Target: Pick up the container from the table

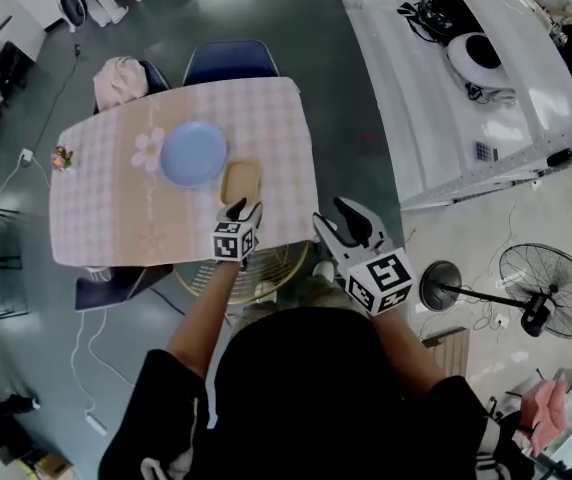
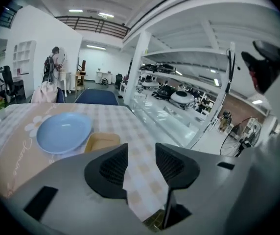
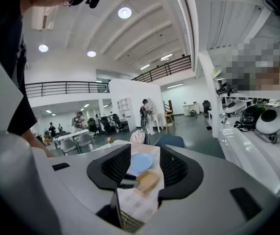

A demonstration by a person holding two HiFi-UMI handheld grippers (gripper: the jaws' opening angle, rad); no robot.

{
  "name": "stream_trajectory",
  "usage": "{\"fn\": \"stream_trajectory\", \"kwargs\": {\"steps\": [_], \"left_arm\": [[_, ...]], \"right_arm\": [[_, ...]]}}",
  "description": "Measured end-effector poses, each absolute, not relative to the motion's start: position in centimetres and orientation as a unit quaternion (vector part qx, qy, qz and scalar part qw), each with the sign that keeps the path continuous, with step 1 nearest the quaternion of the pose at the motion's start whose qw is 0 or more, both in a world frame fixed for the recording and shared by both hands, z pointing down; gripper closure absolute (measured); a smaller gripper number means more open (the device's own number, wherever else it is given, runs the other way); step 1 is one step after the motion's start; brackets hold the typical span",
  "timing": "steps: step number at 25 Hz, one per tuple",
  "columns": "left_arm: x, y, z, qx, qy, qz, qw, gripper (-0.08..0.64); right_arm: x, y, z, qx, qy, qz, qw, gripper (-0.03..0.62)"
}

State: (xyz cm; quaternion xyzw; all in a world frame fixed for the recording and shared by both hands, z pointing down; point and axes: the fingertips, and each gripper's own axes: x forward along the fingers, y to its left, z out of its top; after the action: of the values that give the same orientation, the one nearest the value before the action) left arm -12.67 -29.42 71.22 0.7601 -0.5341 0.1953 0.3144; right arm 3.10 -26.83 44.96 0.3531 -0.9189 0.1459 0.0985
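Observation:
A shallow tan container (image 1: 240, 182) lies on the pink checked table (image 1: 96, 218), just right of a round blue plate (image 1: 194, 153). My left gripper (image 1: 243, 208) hovers over the table's near edge, directly in front of the container, jaws open and empty. In the left gripper view the container (image 2: 102, 141) and the plate (image 2: 64, 131) lie ahead of the open left gripper (image 2: 141, 163). My right gripper (image 1: 338, 220) floats off the table's near right corner, open and empty. Between the spread jaws of the right gripper (image 3: 142, 168), its own view shows the container (image 3: 149, 180) and the plate (image 3: 141, 163).
A wicker stool (image 1: 246, 268) stands under the near table edge. Blue chairs (image 1: 231, 60) and a pink bag (image 1: 119, 80) sit at the far side. A small flower bunch (image 1: 62, 157) marks the left edge. A white bench (image 1: 446, 98) and a floor fan (image 1: 551, 290) stand to the right.

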Motion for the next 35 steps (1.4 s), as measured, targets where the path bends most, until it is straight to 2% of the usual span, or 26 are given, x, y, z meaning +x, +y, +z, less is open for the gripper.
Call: {"fn": "stream_trajectory", "kwargs": {"steps": [10, 18, 19, 21, 22, 31, 35], "left_arm": [[-13.0, -34.4, 80.8, 0.707, -0.522, 0.305, 0.368, 0.374], [-14.4, -36.9, 83.9, 0.674, -0.516, 0.396, 0.350, 0.376], [-14.4, -36.8, 84.3, 0.671, -0.511, 0.410, 0.347, 0.386], [-14.4, -36.4, 84.9, 0.667, -0.499, 0.432, 0.347, 0.491], [-14.3, -36.2, 85.1, 0.665, -0.497, 0.437, 0.345, 0.511], [-14.9, -32.9, 81.4, 0.671, -0.512, 0.425, 0.327, 0.543], [-13.9, -30.7, 75.5, 0.705, -0.527, 0.349, 0.322, 0.543]], "right_arm": [[4.5, -30.3, 48.5, 0.307, -0.926, 0.185, 0.121, 0.439], [7.0, -32.8, 49.6, 0.315, -0.921, 0.183, 0.139, 0.439], [7.3, -33.0, 49.5, 0.319, -0.919, 0.184, 0.138, 0.439], [7.8, -33.0, 49.4, 0.328, -0.917, 0.185, 0.135, 0.439], [8.1, -32.9, 49.4, 0.332, -0.915, 0.185, 0.134, 0.439], [8.1, -30.8, 48.6, 0.350, -0.911, 0.188, 0.113, 0.439], [6.8, -29.3, 47.3, 0.346, -0.915, 0.183, 0.098, 0.439]]}}
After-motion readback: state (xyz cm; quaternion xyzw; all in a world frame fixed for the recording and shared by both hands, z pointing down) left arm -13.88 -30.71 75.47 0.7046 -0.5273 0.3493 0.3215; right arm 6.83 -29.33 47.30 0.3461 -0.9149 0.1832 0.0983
